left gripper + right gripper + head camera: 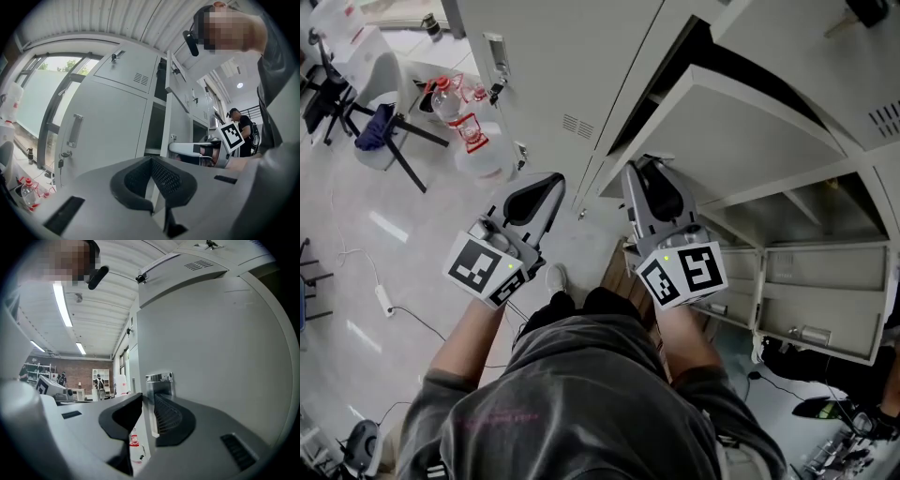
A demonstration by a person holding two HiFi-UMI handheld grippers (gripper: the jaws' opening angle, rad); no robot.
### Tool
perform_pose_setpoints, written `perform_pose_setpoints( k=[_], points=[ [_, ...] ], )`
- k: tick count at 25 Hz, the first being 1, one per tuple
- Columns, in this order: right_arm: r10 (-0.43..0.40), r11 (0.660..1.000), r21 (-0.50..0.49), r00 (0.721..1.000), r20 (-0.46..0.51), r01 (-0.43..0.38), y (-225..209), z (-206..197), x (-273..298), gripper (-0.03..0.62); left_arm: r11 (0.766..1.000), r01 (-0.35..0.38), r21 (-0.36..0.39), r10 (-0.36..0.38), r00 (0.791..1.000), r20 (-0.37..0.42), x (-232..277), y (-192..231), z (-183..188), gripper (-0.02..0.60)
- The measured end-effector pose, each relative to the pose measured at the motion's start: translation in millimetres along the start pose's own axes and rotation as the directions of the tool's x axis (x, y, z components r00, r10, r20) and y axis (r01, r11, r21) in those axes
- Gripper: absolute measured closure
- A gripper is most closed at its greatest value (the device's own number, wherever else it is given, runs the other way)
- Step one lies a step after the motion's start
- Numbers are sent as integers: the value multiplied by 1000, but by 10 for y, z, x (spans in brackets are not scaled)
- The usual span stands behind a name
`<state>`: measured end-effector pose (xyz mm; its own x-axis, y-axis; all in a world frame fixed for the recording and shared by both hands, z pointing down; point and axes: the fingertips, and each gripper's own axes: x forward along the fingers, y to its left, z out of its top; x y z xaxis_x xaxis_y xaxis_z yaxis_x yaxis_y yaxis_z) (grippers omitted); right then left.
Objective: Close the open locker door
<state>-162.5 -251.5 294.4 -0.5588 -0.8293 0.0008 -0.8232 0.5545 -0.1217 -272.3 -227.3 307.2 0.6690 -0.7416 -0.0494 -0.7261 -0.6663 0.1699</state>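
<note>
"Where's the open grey metal locker door [722,122]?"

"Swung out toward the person, its free edge right at the right gripper [146,401]. The jaws stand partly apart with that edge in the gap. I think neither pad bites yet, though the wide lens makes it hard to judge."

"What could go wrong?"

"A push from there could let the thin edge slide out, so the door bounces or bangs. Jaws left astride the edge could get nipped against the grey locker bank [553,66]."

"And the hands?"

"Both forearms are out, grippers level, side by side. The left gripper [151,161] has its jaws closed and empty, facing a shut tall locker door [108,126]."
</note>
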Motion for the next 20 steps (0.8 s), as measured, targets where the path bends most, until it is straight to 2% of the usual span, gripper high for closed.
perform_pose_setpoints(
  k=[20],
  points=[
    [-172,982,-84,985,1,171,-343,22,425,533,996,89,-18,-89,996,5,322,292,63,566]
  ],
)
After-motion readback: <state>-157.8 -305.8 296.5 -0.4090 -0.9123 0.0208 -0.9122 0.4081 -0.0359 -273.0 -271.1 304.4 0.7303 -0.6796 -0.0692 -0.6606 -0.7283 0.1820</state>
